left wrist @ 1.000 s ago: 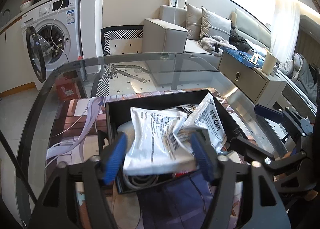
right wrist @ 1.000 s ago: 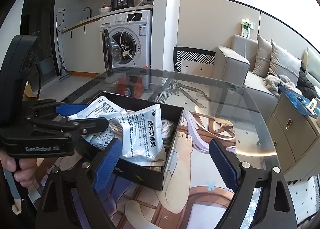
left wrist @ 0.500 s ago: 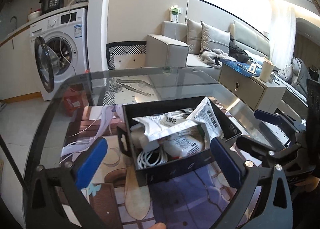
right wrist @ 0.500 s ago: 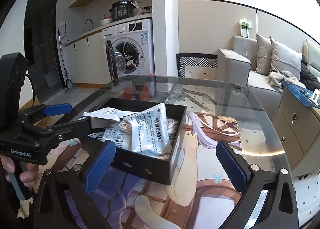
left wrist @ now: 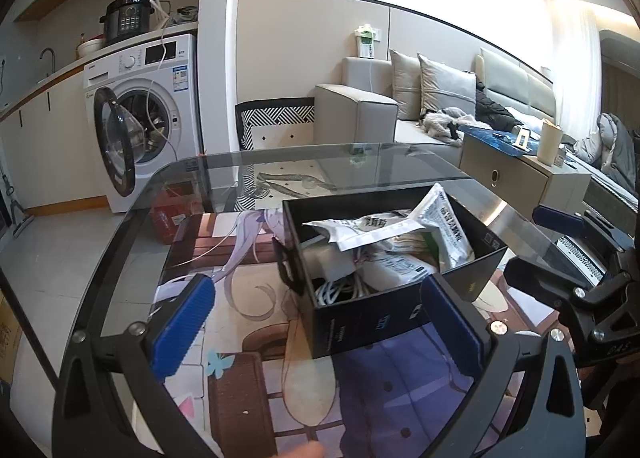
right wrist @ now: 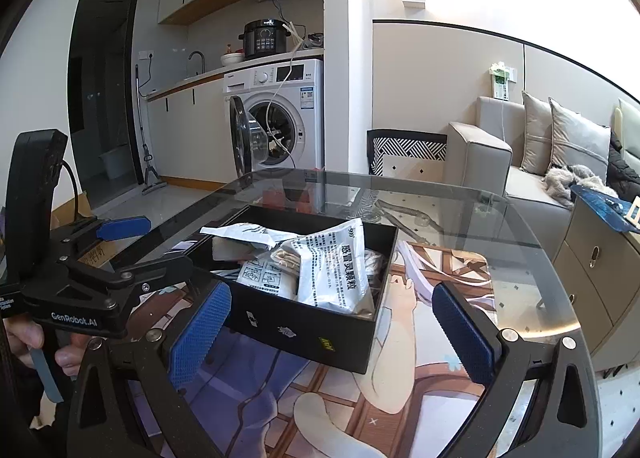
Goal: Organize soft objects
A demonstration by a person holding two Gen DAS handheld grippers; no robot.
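Black box [left wrist: 384, 298] sits on the glass tabletop [left wrist: 360, 166], over an illustrated mat [right wrist: 424, 370]. Inside it: crumpled white printed sachets [right wrist: 332, 270], a coiled white cable [left wrist: 340, 290] at one corner. Left hand-held gripper [left wrist: 316, 322] angled downward at the box's near wall; blue pads spread wide, nothing between them but the box corner beyond, no contact. Right hand-held gripper [right wrist: 332, 334] likewise tilted down, pads wide apart, empty, short of the box. In the right wrist view a hand [right wrist: 36, 346] grips the left tool's handle at frame left.
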